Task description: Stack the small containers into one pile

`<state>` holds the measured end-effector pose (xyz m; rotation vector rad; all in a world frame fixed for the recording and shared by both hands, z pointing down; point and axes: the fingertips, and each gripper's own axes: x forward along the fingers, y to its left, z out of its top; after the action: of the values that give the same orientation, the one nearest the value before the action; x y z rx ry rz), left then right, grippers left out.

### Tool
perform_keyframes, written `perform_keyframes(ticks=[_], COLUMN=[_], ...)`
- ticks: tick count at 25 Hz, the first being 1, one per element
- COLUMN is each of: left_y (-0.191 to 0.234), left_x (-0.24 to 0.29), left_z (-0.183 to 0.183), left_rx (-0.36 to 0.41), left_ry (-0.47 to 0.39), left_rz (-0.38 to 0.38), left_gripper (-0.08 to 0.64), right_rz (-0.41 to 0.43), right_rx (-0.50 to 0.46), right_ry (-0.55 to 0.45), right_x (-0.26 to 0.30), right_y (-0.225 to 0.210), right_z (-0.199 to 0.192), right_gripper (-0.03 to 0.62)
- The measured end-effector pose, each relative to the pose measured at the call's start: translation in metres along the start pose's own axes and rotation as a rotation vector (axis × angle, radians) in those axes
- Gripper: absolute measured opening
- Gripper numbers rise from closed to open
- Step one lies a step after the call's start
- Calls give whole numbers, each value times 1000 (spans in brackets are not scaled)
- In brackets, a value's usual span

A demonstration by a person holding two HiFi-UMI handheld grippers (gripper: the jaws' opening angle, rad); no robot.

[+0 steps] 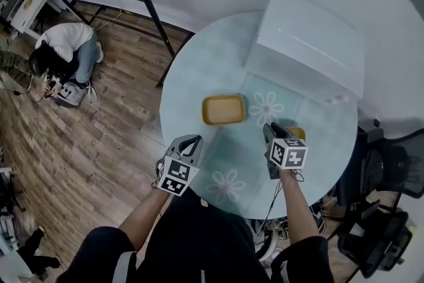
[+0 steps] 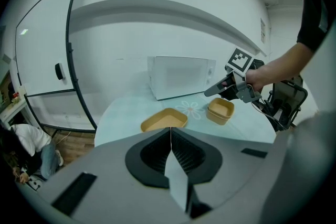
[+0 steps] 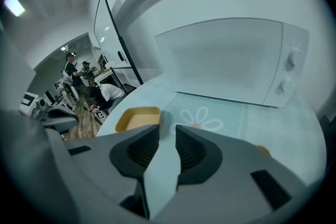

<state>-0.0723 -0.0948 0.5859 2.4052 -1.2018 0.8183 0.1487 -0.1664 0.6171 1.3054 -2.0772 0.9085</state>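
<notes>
Left gripper (image 1: 189, 142) jaws closed, empty, right gripper (image 1: 270, 131) jaws slightly apart, empty, beside small container (image 1: 297, 133), shallow yellow container (image 1: 223, 109) farther left

Office-like lab room: wood-plank floor (image 1: 86, 149), standing whiteboard (image 2: 42, 44), black office chairs (image 1: 387, 172), a microwave (image 1: 308, 46) on a round table (image 1: 189, 96), a person (image 1: 66, 50) crouched over gear on the floor

Open table (image 1: 189, 86) lies between my left gripper (image 1: 191, 141) and the shallow yellow container (image 1: 223, 109), so that path is free. The small tub (image 1: 296, 133) crowds my right gripper (image 1: 269, 129). The microwave (image 1: 308, 43) blocks the table's far side.
</notes>
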Motion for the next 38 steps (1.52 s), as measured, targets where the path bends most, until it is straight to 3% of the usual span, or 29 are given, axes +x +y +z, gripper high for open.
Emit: perform_keyframes(ticks=[15, 34, 38], left_y=[37, 70, 70], left_x=[-29, -47, -50], left_z=[-36, -84, -90], left_rx=[-89, -186, -197], left_ry=[14, 77, 86], left_rz=[76, 159, 163], left_gripper=[14, 14, 14], right_rz=[40, -13, -28], right_rx=[-49, -31, -12], right_ry=[95, 248, 281], right_x=[61, 138, 140], right_y=[42, 28, 26], right_z=[2, -13, -21], right_gripper=[91, 91, 66])
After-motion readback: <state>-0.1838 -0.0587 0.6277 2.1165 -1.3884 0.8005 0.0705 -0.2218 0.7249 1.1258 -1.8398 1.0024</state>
